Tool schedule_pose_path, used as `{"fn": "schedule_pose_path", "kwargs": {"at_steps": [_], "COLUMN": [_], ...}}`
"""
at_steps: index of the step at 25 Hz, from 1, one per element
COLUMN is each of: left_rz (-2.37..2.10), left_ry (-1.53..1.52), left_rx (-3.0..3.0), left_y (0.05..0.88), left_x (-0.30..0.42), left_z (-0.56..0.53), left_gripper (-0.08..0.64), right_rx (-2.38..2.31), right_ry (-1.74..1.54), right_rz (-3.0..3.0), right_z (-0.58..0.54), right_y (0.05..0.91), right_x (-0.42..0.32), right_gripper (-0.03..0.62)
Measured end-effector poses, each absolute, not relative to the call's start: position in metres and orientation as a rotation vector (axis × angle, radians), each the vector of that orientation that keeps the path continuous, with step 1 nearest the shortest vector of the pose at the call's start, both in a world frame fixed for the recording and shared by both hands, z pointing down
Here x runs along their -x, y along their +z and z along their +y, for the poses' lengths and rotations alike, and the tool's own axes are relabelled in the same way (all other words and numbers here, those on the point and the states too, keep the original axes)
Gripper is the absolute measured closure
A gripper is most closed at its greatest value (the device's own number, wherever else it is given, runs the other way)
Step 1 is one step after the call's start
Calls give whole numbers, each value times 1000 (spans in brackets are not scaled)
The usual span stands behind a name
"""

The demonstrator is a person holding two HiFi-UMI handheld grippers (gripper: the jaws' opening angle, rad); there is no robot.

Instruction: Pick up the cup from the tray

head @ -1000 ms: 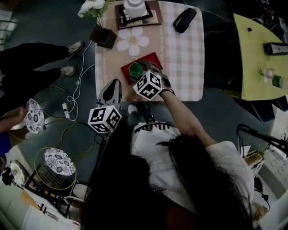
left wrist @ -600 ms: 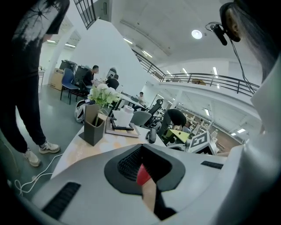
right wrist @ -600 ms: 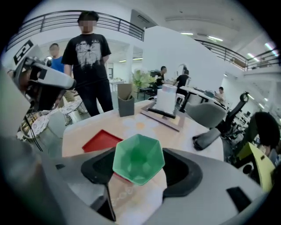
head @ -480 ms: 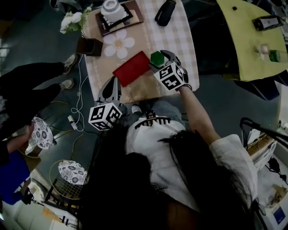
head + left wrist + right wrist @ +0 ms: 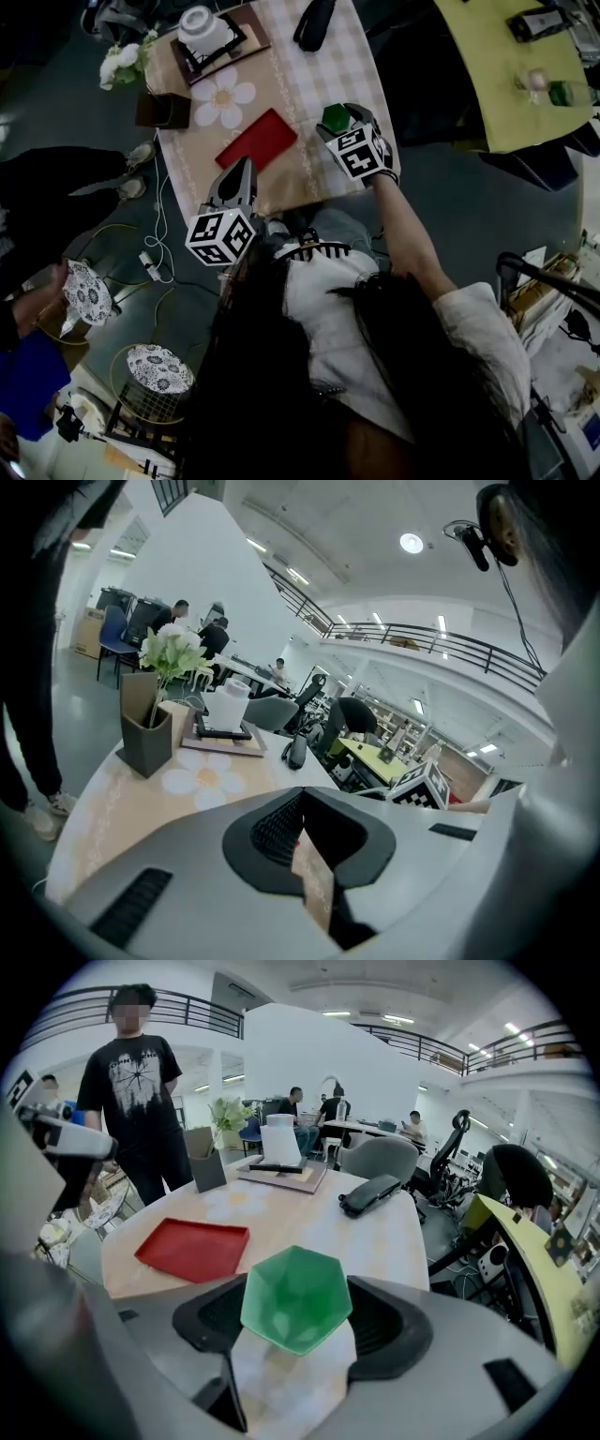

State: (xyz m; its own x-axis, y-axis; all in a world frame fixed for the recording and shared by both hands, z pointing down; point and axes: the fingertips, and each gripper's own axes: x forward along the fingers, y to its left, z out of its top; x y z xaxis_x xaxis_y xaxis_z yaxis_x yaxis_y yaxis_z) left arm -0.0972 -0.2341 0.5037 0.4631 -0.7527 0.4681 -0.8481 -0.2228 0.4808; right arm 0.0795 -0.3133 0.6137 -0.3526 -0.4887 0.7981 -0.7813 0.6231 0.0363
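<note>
Right gripper is pinching the green faceted cup between its jaws, with the cup's mouth facing the camera. The cup is clear of the red tray, off to its right over the table. Left gripper has its jaws closed to a slit at the table's near edge.

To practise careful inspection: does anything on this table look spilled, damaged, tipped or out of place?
Nothing stands out. The green cup is clamped in the right tool, off the red tray, which lies flat and empty. The flower holder stands upright, and no spill shows on the table.
</note>
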Motion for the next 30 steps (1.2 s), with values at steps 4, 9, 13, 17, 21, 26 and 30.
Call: {"fn": "schedule_pose_path", "kwargs": {"at_steps": [4, 9, 13, 17, 21, 26, 30], "left_rz": [-1339, -1364, -1373, -1376, -1368, -1351, -1334], "left_ry": [152, 138, 129, 116, 104, 95, 94], "left_rx": [-2025, -2016, -2014, -2026, -2053, -2080, -2101], "left_y": [496, 495, 493, 489, 483, 480, 475], "left_x": [95, 98, 97, 93, 86, 78, 72], "left_z": [-242, -244, -245, -246, -250, -248, -246], "left_gripper": [551, 551, 551, 551, 551, 551, 551], "right_rx": [-1003, -997, -1014, -1102, -1135, -1231, -1190], "right_ry": [474, 528, 525, 486, 468, 459, 445], "right_rz": [-2020, -2074, -2115, -2161, -2241, -2264, -2270], "right_z": [-312, -311, -314, -319, -317, -313, -302], "right_y": [621, 620, 604, 571, 536, 511, 508], "right_x": [-83, -80, -81, -88, -83, -81, -74], "right_gripper": [268, 265, 227, 227, 248, 549, 580]}}
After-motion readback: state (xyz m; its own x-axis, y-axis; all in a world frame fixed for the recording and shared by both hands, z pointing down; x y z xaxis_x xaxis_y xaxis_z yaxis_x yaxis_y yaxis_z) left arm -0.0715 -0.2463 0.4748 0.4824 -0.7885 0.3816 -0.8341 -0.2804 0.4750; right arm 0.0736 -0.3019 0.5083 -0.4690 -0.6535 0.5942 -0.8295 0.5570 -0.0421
